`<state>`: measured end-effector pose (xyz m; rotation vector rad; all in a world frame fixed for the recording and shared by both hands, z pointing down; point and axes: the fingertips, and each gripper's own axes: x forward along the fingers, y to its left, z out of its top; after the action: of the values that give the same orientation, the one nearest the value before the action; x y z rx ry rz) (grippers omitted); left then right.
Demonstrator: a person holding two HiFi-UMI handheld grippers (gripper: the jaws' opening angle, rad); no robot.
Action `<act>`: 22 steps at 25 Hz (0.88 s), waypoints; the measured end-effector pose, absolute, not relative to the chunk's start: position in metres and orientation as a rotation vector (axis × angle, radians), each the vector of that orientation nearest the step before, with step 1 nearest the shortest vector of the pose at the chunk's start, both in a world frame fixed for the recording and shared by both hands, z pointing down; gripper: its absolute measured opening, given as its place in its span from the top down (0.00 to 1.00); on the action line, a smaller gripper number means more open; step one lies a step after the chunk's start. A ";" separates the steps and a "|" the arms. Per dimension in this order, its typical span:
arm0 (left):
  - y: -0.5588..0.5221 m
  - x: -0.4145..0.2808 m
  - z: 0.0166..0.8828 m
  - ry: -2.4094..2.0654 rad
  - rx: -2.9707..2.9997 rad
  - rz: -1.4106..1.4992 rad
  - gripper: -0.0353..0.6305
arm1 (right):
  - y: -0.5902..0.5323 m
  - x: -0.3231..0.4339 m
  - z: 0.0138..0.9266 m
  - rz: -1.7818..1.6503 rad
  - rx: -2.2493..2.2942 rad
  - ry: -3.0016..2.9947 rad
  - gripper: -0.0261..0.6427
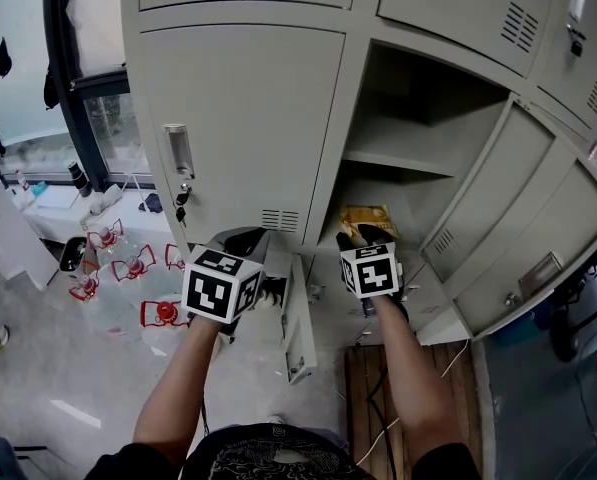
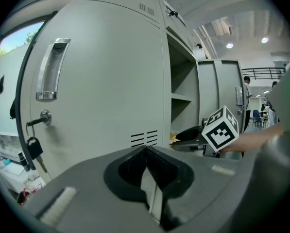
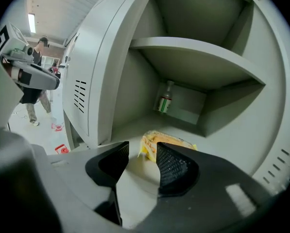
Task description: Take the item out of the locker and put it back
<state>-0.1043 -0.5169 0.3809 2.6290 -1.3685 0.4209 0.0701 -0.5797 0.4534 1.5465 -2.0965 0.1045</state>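
Looking into the open locker compartment (image 1: 418, 168), with its door (image 1: 498, 203) swung wide to the compartment's right. Divided by a single shelf (image 3: 193, 57) set across the upper part.

Below that shelf, on the compartment floor:
- yellow packet (image 3: 166, 141), lying flat towards the front edge;
- small bottle (image 3: 165, 100), upright against the back wall, well behind the packet.

At the mouth of the compartment, low and pointing in: right gripper (image 3: 142, 159), fingers parted to a middling gap and clamped on nothing. Near end of the packet just beyond the tips and showing in the gap, pads not pressed on it.

Outside the compartment, just to its left: left gripper (image 2: 145, 153), fingers brought together, nothing between them. Aimed at the closed door (image 2: 96, 81) of the neighbouring unit, close in front of its vent slots. On that door, farther left of the compartment: a metal handle (image 2: 50, 69), with a keyed lock and a dark padlock (image 2: 33, 147) hanging below it.
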 end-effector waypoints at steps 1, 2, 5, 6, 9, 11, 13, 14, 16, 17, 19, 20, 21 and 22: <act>-0.518 -0.105 0.381 -1.370 2.628 0.421 0.95 | -0.581 0.070 0.455 0.103 1.546 -2.091 0.67; -0.518 -0.106 0.381 -1.373 2.625 0.421 0.95 | -0.582 0.070 0.455 0.099 1.546 -2.088 0.67; -0.520 -0.108 0.382 -1.377 2.620 0.421 0.95 | -0.585 0.070 0.456 0.084 1.554 -2.079 0.69; -0.520 -0.109 0.382 -1.377 2.620 0.421 0.95 | -0.586 0.070 0.456 0.079 1.559 -2.073 0.71; -0.520 -0.108 0.382 -1.373 2.623 0.418 0.95 | -0.586 0.074 0.457 0.071 1.572 -2.052 0.77; -0.520 -0.107 0.382 -1.371 2.624 0.415 0.95 | -0.587 0.075 0.456 0.068 1.575 -2.046 0.79; -0.520 -0.107 0.382 -1.370 2.622 0.415 0.95 | -0.587 0.075 0.457 0.062 1.574 -2.043 0.80; -0.520 -0.107 0.382 -1.369 2.622 0.415 0.95 | -0.587 0.075 0.457 0.058 1.574 -2.042 0.81; -0.520 -0.106 0.382 -1.365 2.623 0.416 0.95 | -0.586 0.076 0.456 0.052 1.576 -2.041 0.81; -0.520 -0.105 0.382 -1.364 2.625 0.416 0.95 | -0.586 0.076 0.456 0.049 1.578 -2.040 0.83; -0.520 -0.105 0.382 -1.362 2.626 0.414 0.95 | -0.586 0.077 0.456 0.046 1.582 -2.041 0.87; -0.520 -0.105 0.382 -1.361 2.626 0.413 0.95 | -0.585 0.077 0.456 0.046 1.583 -2.043 0.88; -0.520 -0.104 0.382 -1.360 2.625 0.411 0.95 | -0.585 0.077 0.455 0.048 1.584 -2.046 0.89; -0.520 -0.104 0.382 -1.359 2.625 0.411 0.95 | -0.584 0.078 0.455 0.050 1.585 -2.050 0.89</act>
<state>-0.1037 -0.5201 0.3821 2.6251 -1.3585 0.4106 0.0775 -0.5839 0.4551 1.5853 -2.0496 0.0499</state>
